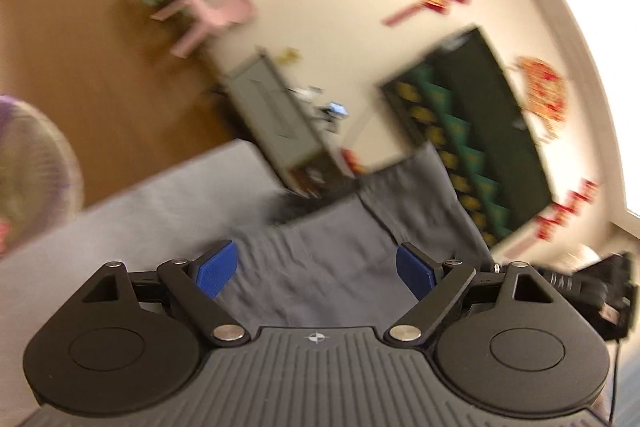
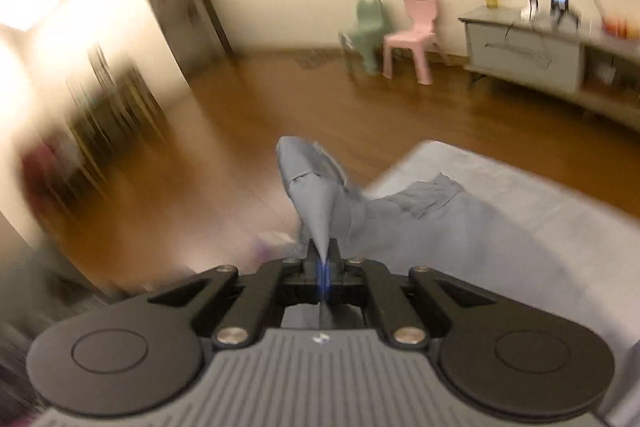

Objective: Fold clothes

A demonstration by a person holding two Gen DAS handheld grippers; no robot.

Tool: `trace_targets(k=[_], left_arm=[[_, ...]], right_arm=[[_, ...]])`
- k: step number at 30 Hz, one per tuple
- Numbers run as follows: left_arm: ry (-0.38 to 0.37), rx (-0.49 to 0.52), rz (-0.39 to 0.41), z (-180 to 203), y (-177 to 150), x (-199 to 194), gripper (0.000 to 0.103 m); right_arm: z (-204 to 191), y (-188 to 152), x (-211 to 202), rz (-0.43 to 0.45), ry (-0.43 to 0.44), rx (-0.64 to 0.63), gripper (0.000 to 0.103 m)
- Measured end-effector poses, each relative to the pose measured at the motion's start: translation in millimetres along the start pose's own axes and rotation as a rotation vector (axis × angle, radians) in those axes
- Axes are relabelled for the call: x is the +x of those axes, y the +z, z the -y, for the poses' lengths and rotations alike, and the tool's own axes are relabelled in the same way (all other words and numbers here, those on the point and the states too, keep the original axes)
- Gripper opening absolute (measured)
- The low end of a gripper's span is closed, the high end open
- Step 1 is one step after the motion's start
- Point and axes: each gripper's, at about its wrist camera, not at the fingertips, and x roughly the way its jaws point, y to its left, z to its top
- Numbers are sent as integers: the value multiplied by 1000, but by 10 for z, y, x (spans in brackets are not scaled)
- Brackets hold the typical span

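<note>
Partly lifted, creased grey garment (image 2: 320,195)

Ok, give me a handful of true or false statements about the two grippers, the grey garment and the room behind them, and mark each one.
1. The right gripper is shut on the grey garment. True.
2. The left gripper is pinching cloth. False: its jaws stand wide apart with nothing pressed between them.
3. A pink chair stands beside a green chair. True.
4. The floor is white tile. False: it is brown wood.
</note>
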Motion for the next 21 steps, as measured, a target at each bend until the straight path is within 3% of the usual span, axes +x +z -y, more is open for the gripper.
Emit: trace_targets(k=[3, 6, 7, 9, 10, 12, 14, 17, 21], left_arm=[[-90, -11, -17, 79, -68, 48, 88], [-52, -58, -14, -6, -93, 29, 88], [-36, -74, -18, -45, -99, 15, 88], [-6, -87, -36, -97, -119, -9, 88], [17, -81, -50, -112, -135, -18, 88], [60, -72, -76, -135, -174, -38, 88], [93, -57, -99, -134, -191, -61, 88], [151, -20, -130, -45, -256, -96, 88], [276, 17, -147, 104, -545, -169, 88]], right_arm=[[250, -90, -122, -5, 229, 222, 2], [234, -418, 59, -98, 307, 315, 6], [226, -528, 120, -130, 327, 339, 14], [192, -739, 202, -196, 227, 279, 28], [224, -807, 149, -184, 153, 252, 34], [329, -938, -89, -122, 46, 227, 35], [482, -1096, -479, -32, 5, 249, 44], [663, -1551, -1060, 31, -51, 268, 45], [738, -2169, -1460, 7, -200, 203, 45]])
